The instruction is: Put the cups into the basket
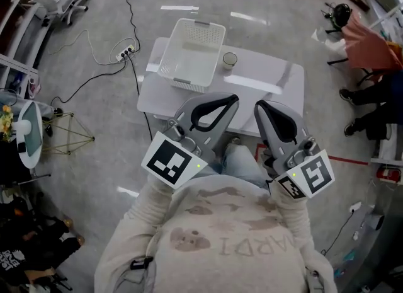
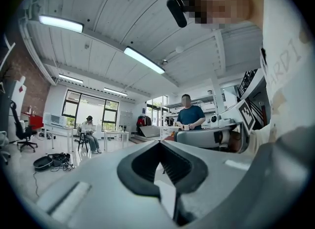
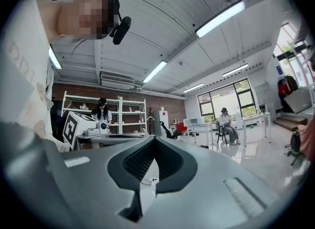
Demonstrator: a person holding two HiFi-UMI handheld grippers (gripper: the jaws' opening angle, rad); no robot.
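A white slatted basket (image 1: 165, 65) stands empty at the far left of a white table (image 1: 267, 74). One small pale cup (image 1: 230, 60) stands upright on the table just right of the basket. My left gripper (image 1: 233, 99) and right gripper (image 1: 258, 104) are held close to my chest, short of the table's near edge, and both are shut on nothing. In the left gripper view the left gripper (image 2: 160, 142) points level across the room, with its tips meeting. The right gripper (image 3: 155, 139) does the same in the right gripper view. Neither gripper view shows the cup or the basket.
A power strip (image 1: 126, 51) with cables lies on the floor left of the table. A wire-frame stand (image 1: 66, 134) sits further left. A person (image 1: 378, 106) sits at the right edge. Other people (image 2: 189, 115) stand or sit across the room.
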